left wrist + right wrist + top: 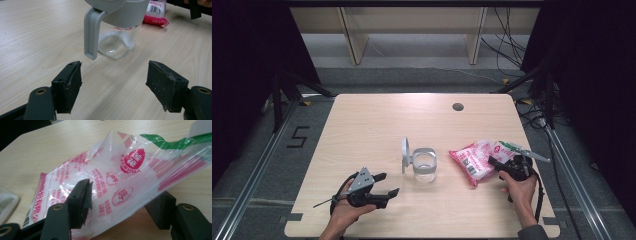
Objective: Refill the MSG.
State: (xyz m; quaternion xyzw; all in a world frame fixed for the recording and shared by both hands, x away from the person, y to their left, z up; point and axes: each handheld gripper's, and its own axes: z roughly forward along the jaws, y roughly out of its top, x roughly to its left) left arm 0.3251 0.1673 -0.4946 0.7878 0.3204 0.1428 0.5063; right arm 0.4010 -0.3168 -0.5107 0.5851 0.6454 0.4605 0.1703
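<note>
In the high view, the left gripper (388, 185) rests low on the table (372, 125), its jaws spread apart and nothing between them. Just ahead of its tips and a little to the right stands one clear jar (424, 167) with a grey rim and its lid (404, 154) flipped up. The right gripper (495, 163) reaches its jaws into the near edge of one pink-and-white bag (477, 157), which lies ahead of it and to its left. That makes two grippers, one jar, one bag.

In the left gripper view, the jaws stand wide open with bare wood between them. The jar (117, 37) stands just ahead of them, apart from both, its grey hinge arm (91, 35) hanging down toward the left jaw.

In the right gripper view, the jaws are open on either side of the bag (112, 180); its clear film drapes across the gap. The left jaw lies against the film, the right jaw sits behind it. Whether they pinch it I cannot tell.
</note>
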